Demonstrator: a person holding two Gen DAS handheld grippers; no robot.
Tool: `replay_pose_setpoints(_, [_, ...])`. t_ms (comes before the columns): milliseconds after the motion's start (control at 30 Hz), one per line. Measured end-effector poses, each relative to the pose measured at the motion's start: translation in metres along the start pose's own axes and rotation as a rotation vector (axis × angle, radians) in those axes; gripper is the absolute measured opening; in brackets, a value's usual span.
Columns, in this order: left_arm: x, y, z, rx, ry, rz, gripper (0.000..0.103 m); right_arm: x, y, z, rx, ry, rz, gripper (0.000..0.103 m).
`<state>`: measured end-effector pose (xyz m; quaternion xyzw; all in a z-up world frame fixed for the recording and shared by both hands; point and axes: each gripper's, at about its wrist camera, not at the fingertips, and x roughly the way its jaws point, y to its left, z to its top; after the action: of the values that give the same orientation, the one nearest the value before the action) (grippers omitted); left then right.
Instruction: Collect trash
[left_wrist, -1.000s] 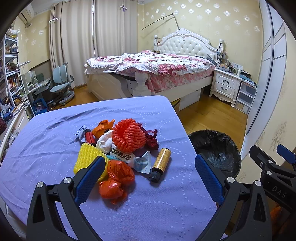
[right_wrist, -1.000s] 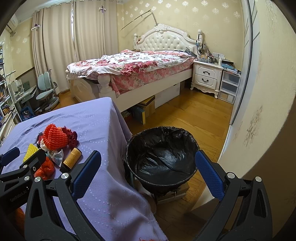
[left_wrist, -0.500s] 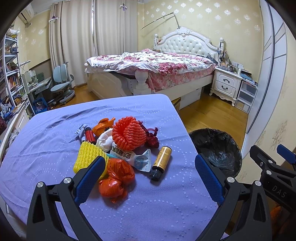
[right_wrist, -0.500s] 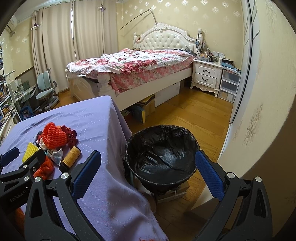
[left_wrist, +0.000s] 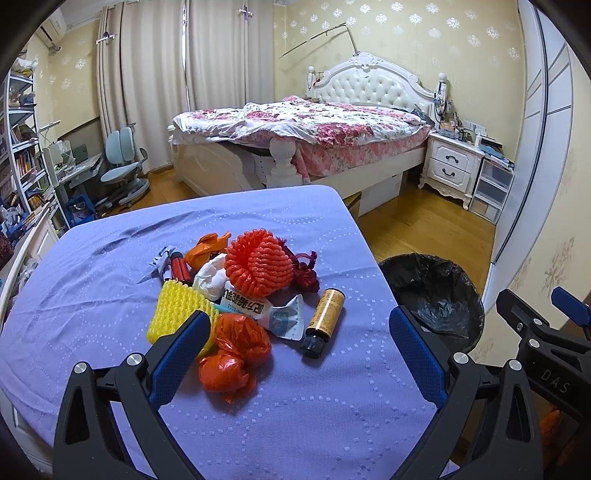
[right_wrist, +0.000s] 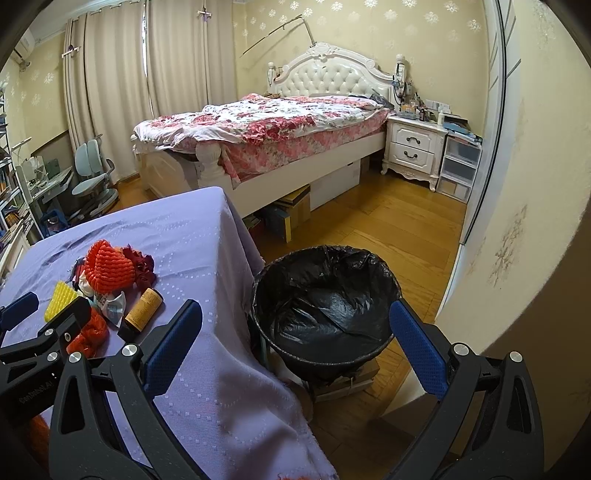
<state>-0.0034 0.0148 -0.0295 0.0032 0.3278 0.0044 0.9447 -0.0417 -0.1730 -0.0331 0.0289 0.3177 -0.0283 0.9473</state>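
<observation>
A pile of trash lies on the purple-covered table (left_wrist: 110, 266): a red foam net (left_wrist: 258, 267), a yellow foam net (left_wrist: 177, 308), crumpled orange bags (left_wrist: 236, 354), a white wrapper (left_wrist: 258, 308), a white tissue (left_wrist: 212, 277) and a small brown bottle (left_wrist: 325, 317). My left gripper (left_wrist: 295, 347) is open and empty, just short of the pile. My right gripper (right_wrist: 295, 343) is open and empty, above the table's right edge, beside the black-lined trash bin (right_wrist: 325, 306). The bin also shows in the left wrist view (left_wrist: 432, 291).
A bed (left_wrist: 314, 136) stands behind the table, a white nightstand (left_wrist: 450, 166) at its right. A desk chair (left_wrist: 122, 173) and shelves (left_wrist: 22, 155) are at the left. A wall (right_wrist: 517, 184) runs close on the right of the bin.
Both views have crept slightly forward towards the table and the pile. Both grippers stay open and empty, and the trash has not moved.
</observation>
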Motion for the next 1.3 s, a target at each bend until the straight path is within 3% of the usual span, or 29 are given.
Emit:
replay_pose_setpoints(200, [0.0,0.0,0.001,0.003,0.004,0.002,0.097,0.001,0.005,-0.001,-0.005,0.011,0.0,0.099])
replay_pose_setpoints(467, [0.001,0.031,-0.016,-0.016,0.035,0.035,0.096,0.008,0.016,0.002,-0.019,0.038,0.012,0.098])
replay_pose_setpoints(633, [-0.001,0.065,-0.026,-0.059,0.076,0.05,0.079,0.016,0.031,0.002,-0.035,0.083,0.038,0.078])
replay_pose_setpoints(767, [-0.002,0.094,-0.035,-0.103,0.112,0.074,0.074,0.023,0.044,0.003,-0.048,0.11,0.065,0.064])
replay_pose_setpoints(1033, [0.001,0.125,-0.033,-0.174,0.158,0.077,0.074,0.035,0.07,0.004,-0.085,0.143,0.103,0.063])
replay_pose_setpoints(1300, [0.019,0.119,-0.02,-0.142,0.198,0.011,0.073,0.046,0.086,0.005,-0.104,0.166,0.117,0.063])
